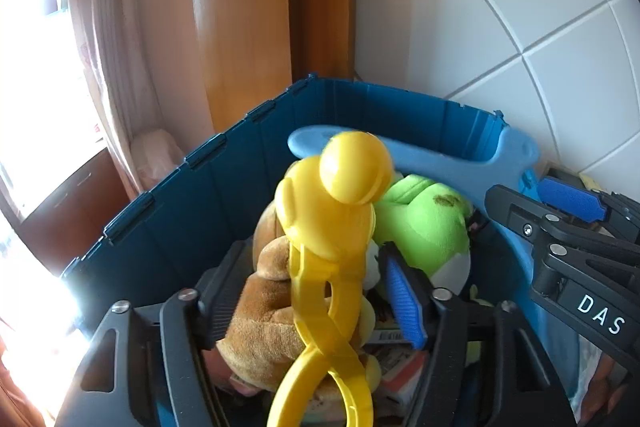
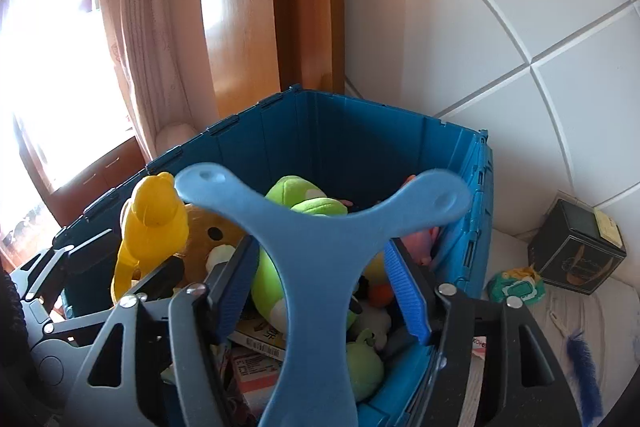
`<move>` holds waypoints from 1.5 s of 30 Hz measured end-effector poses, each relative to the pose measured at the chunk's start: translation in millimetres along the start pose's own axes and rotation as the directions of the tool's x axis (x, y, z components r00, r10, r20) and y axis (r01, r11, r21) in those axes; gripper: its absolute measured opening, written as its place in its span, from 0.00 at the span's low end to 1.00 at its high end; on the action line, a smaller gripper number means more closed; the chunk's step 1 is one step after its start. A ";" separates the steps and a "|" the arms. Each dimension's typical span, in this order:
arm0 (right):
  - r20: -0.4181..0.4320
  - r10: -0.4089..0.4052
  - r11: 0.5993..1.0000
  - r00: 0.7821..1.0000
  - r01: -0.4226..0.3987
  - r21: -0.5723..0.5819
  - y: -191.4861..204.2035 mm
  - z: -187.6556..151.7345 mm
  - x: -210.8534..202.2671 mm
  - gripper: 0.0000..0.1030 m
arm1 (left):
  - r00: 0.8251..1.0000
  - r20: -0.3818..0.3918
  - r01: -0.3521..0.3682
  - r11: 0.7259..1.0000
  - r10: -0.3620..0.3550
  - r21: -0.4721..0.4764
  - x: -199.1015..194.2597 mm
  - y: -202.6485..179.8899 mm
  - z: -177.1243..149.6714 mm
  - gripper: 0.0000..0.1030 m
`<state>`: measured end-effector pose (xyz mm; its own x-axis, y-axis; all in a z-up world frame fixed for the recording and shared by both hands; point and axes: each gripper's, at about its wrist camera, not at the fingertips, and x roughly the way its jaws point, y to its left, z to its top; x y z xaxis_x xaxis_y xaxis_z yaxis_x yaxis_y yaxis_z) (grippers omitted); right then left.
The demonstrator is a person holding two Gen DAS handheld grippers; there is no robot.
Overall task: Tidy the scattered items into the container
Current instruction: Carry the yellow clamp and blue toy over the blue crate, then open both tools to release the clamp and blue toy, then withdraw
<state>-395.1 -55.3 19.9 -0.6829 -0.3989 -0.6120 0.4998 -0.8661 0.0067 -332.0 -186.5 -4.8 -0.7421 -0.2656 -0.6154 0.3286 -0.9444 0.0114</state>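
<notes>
Our left tongs (image 1: 316, 303) clasp the yellow scissor toy (image 1: 332, 223), our right tongs (image 2: 320, 291) the blue boomerang (image 2: 316, 227); both hang tilted over the blue crate (image 2: 360, 131). Plush toys (image 1: 424, 223) fill the crate; each toy's lower end is cut off.

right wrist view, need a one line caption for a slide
Right gripper carrying a blue three-armed toy above a blue crate full of plush toys, the yellow clamp toy alongside.
</notes>
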 end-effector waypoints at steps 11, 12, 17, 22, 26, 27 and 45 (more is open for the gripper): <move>0.028 -0.023 0.999 0.999 0.022 0.034 -18.4 -17.7 -32.5 0.79 | 1.000 0.017 0.023 1.000 -0.023 -0.004 -22.7 -8.5 -4.9 0.79; 0.032 -0.025 0.999 0.999 0.024 0.040 -21.4 -20.3 -36.3 0.79 | 1.000 0.019 0.023 1.000 -0.023 -0.003 -26.1 -10.6 -6.4 0.79; 0.051 -0.045 0.996 0.998 0.041 0.075 -40.2 -34.2 -59.4 0.79 | 0.998 0.039 0.039 0.999 -0.040 0.013 -46.2 -26.1 -11.1 0.80; 0.063 -0.073 0.991 0.995 0.065 0.113 -66.6 -53.3 -86.4 0.79 | 0.996 0.057 0.067 0.996 -0.070 0.052 -68.4 -56.3 -18.7 0.81; 0.070 -0.107 0.985 0.992 0.097 0.142 -93.3 -70.7 -110.3 0.79 | 0.993 0.061 0.093 0.992 -0.098 0.082 -82.9 -89.6 -27.0 0.81; 0.072 -0.117 0.983 0.991 0.105 0.152 -101.2 -75.6 -117.0 0.79 | 0.992 0.061 0.103 0.991 -0.108 0.090 -86.5 -98.8 -28.9 0.81; 0.053 -0.278 0.915 0.959 0.248 0.319 -276.1 -172.3 -212.9 0.96 | 0.957 0.042 0.272 0.937 -0.287 0.221 -136.0 -280.1 -69.4 0.81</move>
<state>-296.0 320.7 12.1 -0.8221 -0.1574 -0.5471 0.1179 -0.9873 0.1069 -282.5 127.6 21.0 -0.8291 0.0092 -0.5590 -0.0231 -0.9996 0.0178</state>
